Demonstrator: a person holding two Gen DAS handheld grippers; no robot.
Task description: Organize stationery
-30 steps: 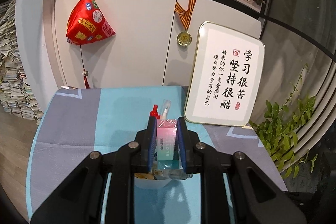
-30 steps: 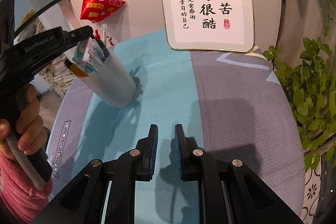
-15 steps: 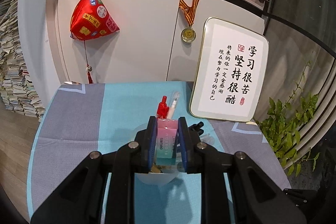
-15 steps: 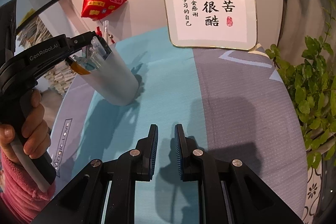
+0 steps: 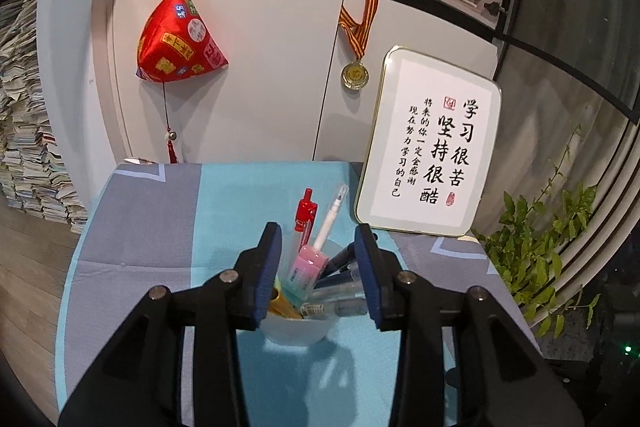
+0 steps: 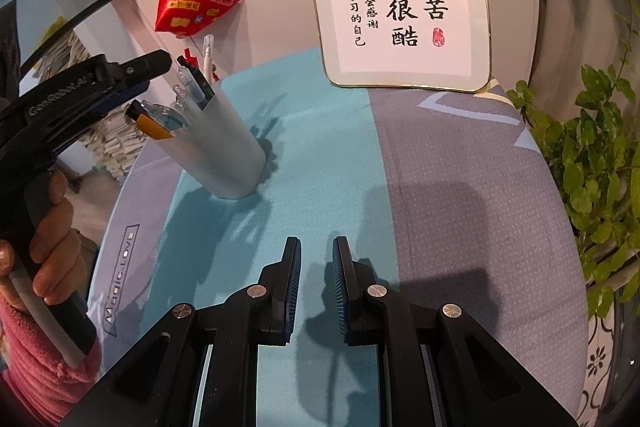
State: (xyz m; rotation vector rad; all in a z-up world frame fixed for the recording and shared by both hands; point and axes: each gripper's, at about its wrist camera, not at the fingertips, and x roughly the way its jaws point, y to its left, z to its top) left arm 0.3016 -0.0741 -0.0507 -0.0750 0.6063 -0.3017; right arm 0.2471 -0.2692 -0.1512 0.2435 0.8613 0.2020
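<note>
Left wrist | left claw [image 5: 318, 259] spread wide, empty, above pen cup [image 5: 302, 331] | right claw [image 6: 316, 267] narrow gap, empty, over cloth [image 6: 460, 187]

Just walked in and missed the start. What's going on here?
A person is tidying stationery with two hand-held grippers. The left gripper hangs open above the pen cup, and a pink eraser lies loose in it among the pens. The right gripper hovers over the tablecloth, holding nothing, its fingers slightly apart.
</note>
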